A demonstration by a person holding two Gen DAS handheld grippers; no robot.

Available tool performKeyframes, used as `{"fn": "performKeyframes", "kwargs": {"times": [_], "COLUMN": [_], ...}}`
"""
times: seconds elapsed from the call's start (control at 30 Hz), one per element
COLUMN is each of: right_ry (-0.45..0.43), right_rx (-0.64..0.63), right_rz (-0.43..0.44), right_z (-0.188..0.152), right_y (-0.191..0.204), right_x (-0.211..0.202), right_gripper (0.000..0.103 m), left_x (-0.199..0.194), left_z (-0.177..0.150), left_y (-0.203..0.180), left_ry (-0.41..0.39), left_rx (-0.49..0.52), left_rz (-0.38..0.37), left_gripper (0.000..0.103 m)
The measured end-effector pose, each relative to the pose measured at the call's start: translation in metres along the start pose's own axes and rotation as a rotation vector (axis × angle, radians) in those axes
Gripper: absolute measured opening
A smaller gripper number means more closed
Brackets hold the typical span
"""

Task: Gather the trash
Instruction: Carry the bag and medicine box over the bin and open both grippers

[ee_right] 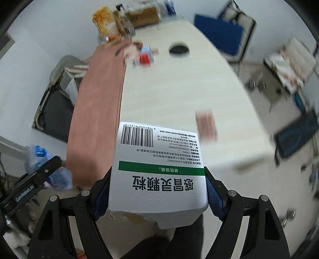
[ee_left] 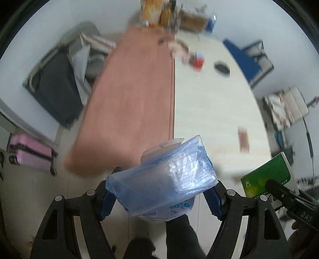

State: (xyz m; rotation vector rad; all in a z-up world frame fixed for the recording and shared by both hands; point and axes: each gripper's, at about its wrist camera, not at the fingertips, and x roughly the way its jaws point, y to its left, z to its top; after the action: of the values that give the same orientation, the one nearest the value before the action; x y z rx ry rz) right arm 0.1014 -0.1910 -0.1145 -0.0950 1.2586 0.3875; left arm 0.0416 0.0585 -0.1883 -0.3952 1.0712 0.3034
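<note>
My left gripper (ee_left: 161, 193) is shut on a crumpled blue plastic package (ee_left: 165, 181) and holds it above the near end of the table. My right gripper (ee_right: 157, 189) is shut on a white and green medicine box (ee_right: 159, 169) with a barcode and a torn bottom edge. The box also shows at the lower right of the left wrist view (ee_left: 269, 177). The blue package also shows at the lower left of the right wrist view (ee_right: 43, 163). A small brown wrapper (ee_right: 206, 124) lies on the table ahead; it also shows in the left wrist view (ee_left: 243, 139).
A long table, pink-brown on the left (ee_left: 129, 99) and cream on the right (ee_right: 179, 89). At its far end are a red item (ee_right: 145, 56), snack bags (ee_right: 103, 20) and a cardboard box (ee_right: 143, 18). A dark round hole (ee_right: 178, 48). A black suitcase (ee_left: 53, 87), a pink suitcase (ee_left: 30, 153), blue chair (ee_right: 219, 29).
</note>
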Motion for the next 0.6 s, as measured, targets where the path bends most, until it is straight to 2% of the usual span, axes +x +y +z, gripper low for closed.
{"fn": "performKeyframes", "kwargs": {"times": [0.13, 0.23, 0.33, 0.47, 0.53, 0.6], "right_ry": [0.124, 0.195, 0.245, 0.295, 0.306, 0.324], "right_rx": [0.048, 0.091, 0.137, 0.196, 0.230, 0.254], "right_rz": [0.009, 0.017, 0.025, 0.051, 0.063, 0.077], "right_z": [-0.087, -0.127, -0.161, -0.198, -0.212, -0.219], "right_y": [-0.016, -0.031, -0.050, -0.080, -0.095, -0.104], "right_x": [0.036, 0.082, 0.146, 0.254, 0.305, 0.353], "right_gripper": [0.082, 0.082, 0.082, 0.082, 0.082, 0.083], "left_x": [0.033, 0.076, 0.132, 0.229, 0.276, 0.320], "left_z": [-0.055, -0.086, -0.113, -0.139, -0.150, -0.159], "left_y": [0.015, 0.025, 0.032, 0.044, 0.049, 0.054], "left_ry": [0.116, 0.200, 0.256, 0.315, 0.346, 0.365], "left_rx": [0.026, 0.010, -0.001, -0.037, -0.052, -0.059], "left_rz": [0.015, 0.007, 0.012, -0.007, -0.015, -0.018], "left_gripper": [0.074, 0.074, 0.074, 0.076, 0.083, 0.103]}}
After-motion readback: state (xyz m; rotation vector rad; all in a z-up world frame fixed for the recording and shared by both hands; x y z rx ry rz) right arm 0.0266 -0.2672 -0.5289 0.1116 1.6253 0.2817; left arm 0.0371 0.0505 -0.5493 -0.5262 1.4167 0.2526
